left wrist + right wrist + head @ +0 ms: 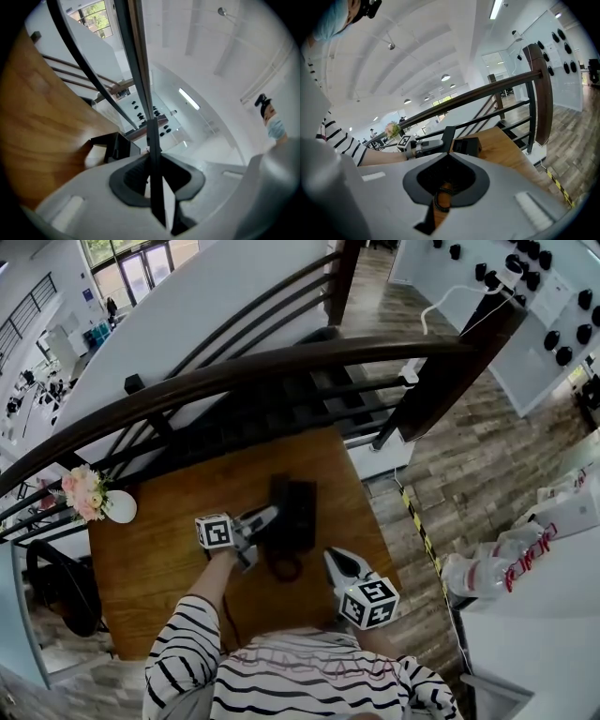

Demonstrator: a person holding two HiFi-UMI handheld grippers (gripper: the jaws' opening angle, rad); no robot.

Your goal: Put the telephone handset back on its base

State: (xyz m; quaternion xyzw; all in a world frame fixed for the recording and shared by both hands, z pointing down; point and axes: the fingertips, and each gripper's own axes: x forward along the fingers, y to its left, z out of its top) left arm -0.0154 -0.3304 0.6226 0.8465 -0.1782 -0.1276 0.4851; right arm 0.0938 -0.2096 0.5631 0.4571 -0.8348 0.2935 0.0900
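A black telephone base stands on the wooden table, close to its far edge. My left gripper is shut on the black handset, which is just left of the base and low over the table. In the left gripper view the handset runs edge-on between the jaws, with the base beyond. A coiled cord lies in front of the base. My right gripper hovers near the cord with its jaws together, holding nothing. The right gripper view shows the cord below and the handset beside the base.
A white vase of pink flowers sits at the table's far left corner. A dark banister rail runs just behind the table, with stairs beyond. To the right stands a white counter with bags. Striped tape marks the floor.
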